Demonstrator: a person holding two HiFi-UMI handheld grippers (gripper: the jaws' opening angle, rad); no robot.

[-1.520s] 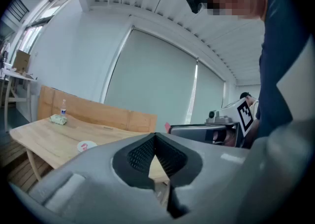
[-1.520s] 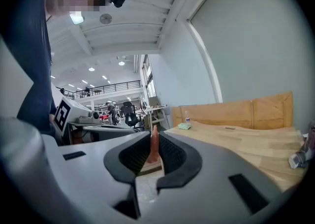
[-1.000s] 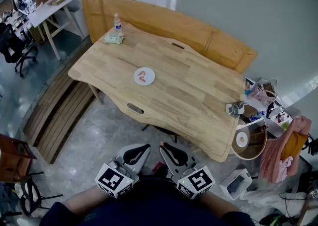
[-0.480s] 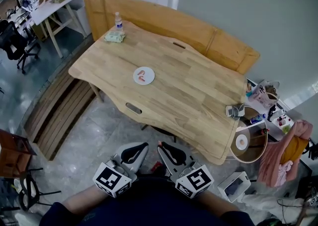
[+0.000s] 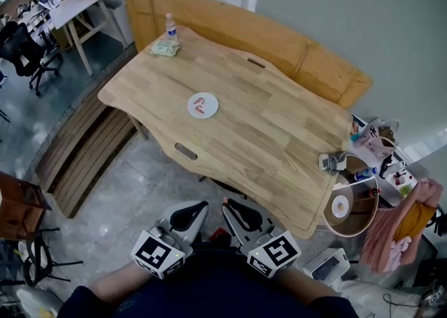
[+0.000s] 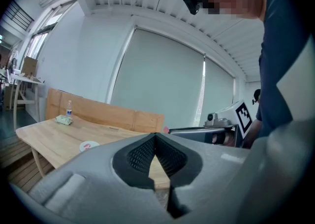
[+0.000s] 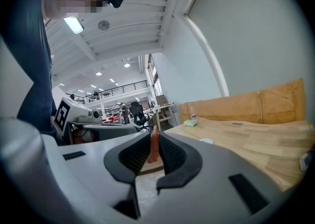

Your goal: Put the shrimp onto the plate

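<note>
A small white plate point(image 5: 203, 105) lies near the middle of the wooden table point(image 5: 272, 128), with pink shrimp point(image 5: 200, 104) on it. Both grippers hang close to my body, well short of the table's near edge. My right gripper point(image 5: 241, 214) is shut on an orange-pink shrimp point(image 7: 154, 145), which stands upright between the pads and pokes out past the tips. My left gripper point(image 5: 188, 216) is shut, its pads meeting with nothing between them point(image 6: 155, 137). The plate point(image 6: 89, 145) shows far off in the left gripper view, and the plate point(image 7: 205, 141) shows faintly in the right gripper view.
A water bottle point(image 5: 170, 25) and a green packet point(image 5: 165, 47) sit at the table's far left corner. A small grey object point(image 5: 332, 161) lies at its right edge. A wooden bench point(image 5: 300, 54) runs behind, and a round side table point(image 5: 353, 201) stands at the right.
The head view has drifted slightly, so the table sits a little differently in frame. Both grippers stay where they were, the right one still shut on the shrimp.
</note>
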